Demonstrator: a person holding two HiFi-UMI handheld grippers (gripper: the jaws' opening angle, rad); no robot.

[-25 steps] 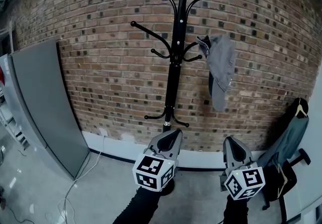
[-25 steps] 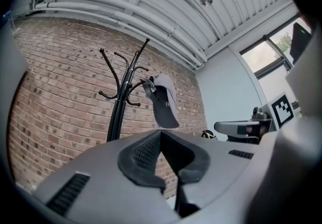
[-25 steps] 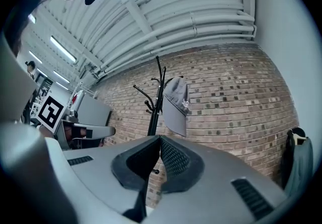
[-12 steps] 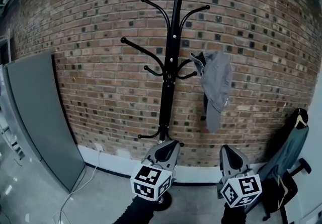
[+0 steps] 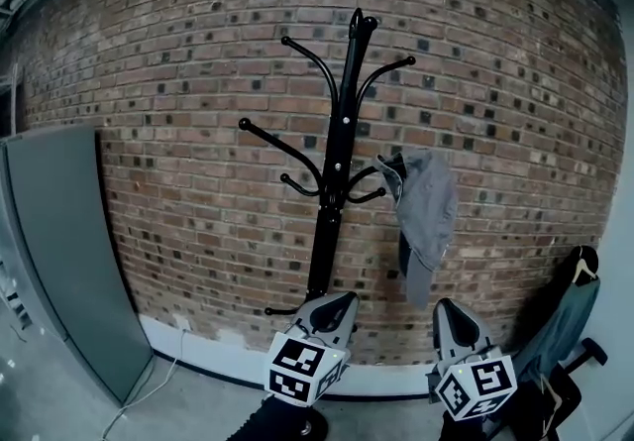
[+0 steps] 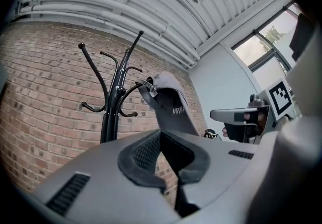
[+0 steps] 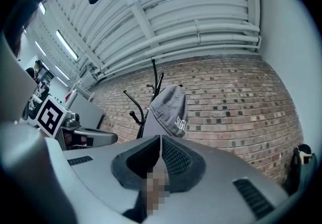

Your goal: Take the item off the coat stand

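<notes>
A black coat stand (image 5: 337, 162) rises in front of the brick wall, with curved hooks at two heights. A grey cap (image 5: 426, 211) hangs from a lower hook on its right side, its crown drooping down. My left gripper (image 5: 332, 305) is low in the head view, just before the stand's pole, with its jaws shut and empty. My right gripper (image 5: 454, 315) is beside it, below the cap and well short of it, also shut on nothing. The left gripper view shows the cap (image 6: 168, 104) above the closed jaw tips (image 6: 161, 135). In the right gripper view the cap (image 7: 171, 109) sits straight ahead.
A grey panel (image 5: 59, 251) leans against the brick wall (image 5: 178, 82) at the left. A cable (image 5: 149, 385) trails on the floor near it. At the far right a chair with a dark jacket (image 5: 565, 330) stands close to my right gripper.
The head view has tilted upward, so the stand and cap sit lower in the frame. Both grippers stay low and shut, and the cap remains on its hook.
</notes>
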